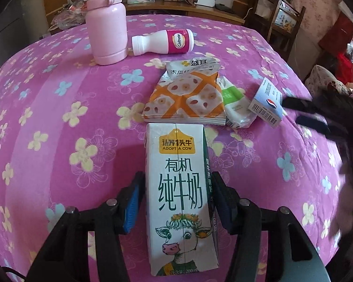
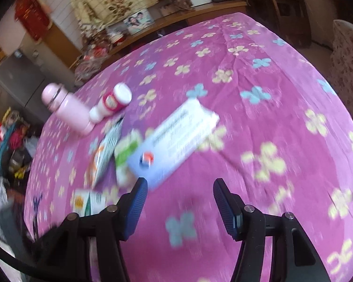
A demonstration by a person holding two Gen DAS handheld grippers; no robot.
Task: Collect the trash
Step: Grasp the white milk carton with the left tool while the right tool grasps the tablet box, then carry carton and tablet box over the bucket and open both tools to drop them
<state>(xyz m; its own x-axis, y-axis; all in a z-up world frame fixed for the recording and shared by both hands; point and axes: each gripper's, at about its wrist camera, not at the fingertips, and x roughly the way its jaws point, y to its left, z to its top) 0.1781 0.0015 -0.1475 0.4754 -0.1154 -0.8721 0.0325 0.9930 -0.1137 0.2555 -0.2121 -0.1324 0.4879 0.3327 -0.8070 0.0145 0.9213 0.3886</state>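
A pink flowered cloth [image 1: 58,122] covers the whole surface and carries everything; at its far side a pale pink flask [image 1: 106,23] stands upright, with a white Caltrate bottle [image 1: 163,41] lying on its side just beside it; nearer, the milk carton [image 1: 180,197] lies flat between the fingers of the left gripper [image 1: 176,202], its right pad against the carton's edge and its left pad very close to the other side, though whether the grip has closed firm I cannot tell; just beyond the carton's top lies an orange and white snack wrapper [image 1: 188,96], then a crumpled green and white packet [image 1: 235,103], then a pale blue box [image 1: 268,103]; the right gripper [image 2: 180,202] hangs open over bare cloth, the blurred blue box just ahead of its left pad.
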